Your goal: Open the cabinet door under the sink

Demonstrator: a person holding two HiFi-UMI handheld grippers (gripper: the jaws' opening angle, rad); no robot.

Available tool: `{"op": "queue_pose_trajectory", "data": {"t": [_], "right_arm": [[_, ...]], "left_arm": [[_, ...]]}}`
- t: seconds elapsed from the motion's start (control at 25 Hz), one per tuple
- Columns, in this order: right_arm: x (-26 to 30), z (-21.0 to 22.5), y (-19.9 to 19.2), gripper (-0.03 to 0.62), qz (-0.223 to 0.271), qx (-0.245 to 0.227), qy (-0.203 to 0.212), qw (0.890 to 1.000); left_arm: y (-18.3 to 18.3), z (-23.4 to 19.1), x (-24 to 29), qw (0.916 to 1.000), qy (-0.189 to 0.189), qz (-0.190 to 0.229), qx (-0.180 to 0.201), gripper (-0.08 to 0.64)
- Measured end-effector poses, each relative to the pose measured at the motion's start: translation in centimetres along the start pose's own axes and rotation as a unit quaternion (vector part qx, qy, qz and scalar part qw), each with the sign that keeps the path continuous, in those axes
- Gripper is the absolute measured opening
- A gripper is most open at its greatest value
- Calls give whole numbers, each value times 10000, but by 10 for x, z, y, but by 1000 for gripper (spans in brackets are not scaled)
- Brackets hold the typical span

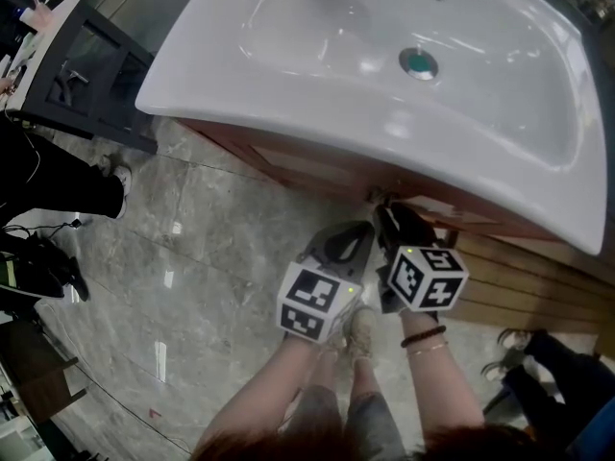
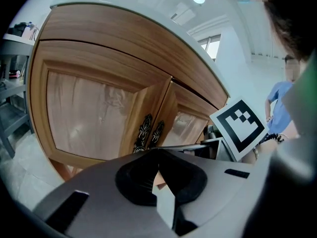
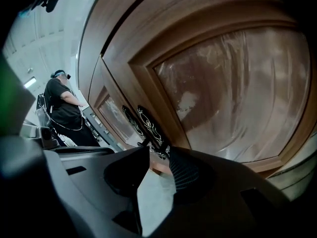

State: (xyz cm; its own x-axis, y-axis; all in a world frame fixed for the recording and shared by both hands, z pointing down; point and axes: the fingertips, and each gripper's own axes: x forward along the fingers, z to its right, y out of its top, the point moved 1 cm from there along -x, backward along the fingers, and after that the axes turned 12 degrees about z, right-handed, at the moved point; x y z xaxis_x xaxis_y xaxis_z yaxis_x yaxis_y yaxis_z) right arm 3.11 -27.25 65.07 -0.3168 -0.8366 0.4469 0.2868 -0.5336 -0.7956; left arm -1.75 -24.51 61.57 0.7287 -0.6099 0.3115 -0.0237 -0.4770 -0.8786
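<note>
Head view | sink [image 1: 288,75]: green drain plug [image 1: 419,63] seated | cabinet doors [image 2: 146,103]: shut

No words, numbers, brand names or labels can be read on anything in these views. The only sign-like marks are bold black-and-white square code patterns. They are printed on the left marker cube [image 1: 315,301] of the left gripper [image 1: 354,236] and on the right marker cube [image 1: 430,277] of the right gripper [image 1: 386,205], and they spell nothing.

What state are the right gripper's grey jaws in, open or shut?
Open: the right gripper has its jaws apart, only pale floor between them.
</note>
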Motion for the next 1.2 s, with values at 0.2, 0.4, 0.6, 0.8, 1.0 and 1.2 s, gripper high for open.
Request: {"op": "queue_pose_trajectory", "data": {"t": [0.2,0.4,0.6,0.8,1.0,1.2], "right_arm": [[7,3,-2,117,-26,40,-72,10000],[9,7,-3,107,-46,123,-102,9999],[9,5,-4,94,-81,242,-126,9996],[9,4,-4,83,-39,142,-80,9999],[4,1,-2,81,31,79,-59,9999],[-1,-1,-4,80,4,9,66,10000]], "left_arm": [[-2,0,3,10000,-44,-30,12,9],[-2,-3,5,10000,-44,-56,17,11],[-4,0,7,9999,-74,-114,16,9],[-7,2,5,9998,-85,-163,32,9],[-8,1,1,9999,-44,-160,7,11],[-8,5,1,9998,-51,-164,26,11]]}}
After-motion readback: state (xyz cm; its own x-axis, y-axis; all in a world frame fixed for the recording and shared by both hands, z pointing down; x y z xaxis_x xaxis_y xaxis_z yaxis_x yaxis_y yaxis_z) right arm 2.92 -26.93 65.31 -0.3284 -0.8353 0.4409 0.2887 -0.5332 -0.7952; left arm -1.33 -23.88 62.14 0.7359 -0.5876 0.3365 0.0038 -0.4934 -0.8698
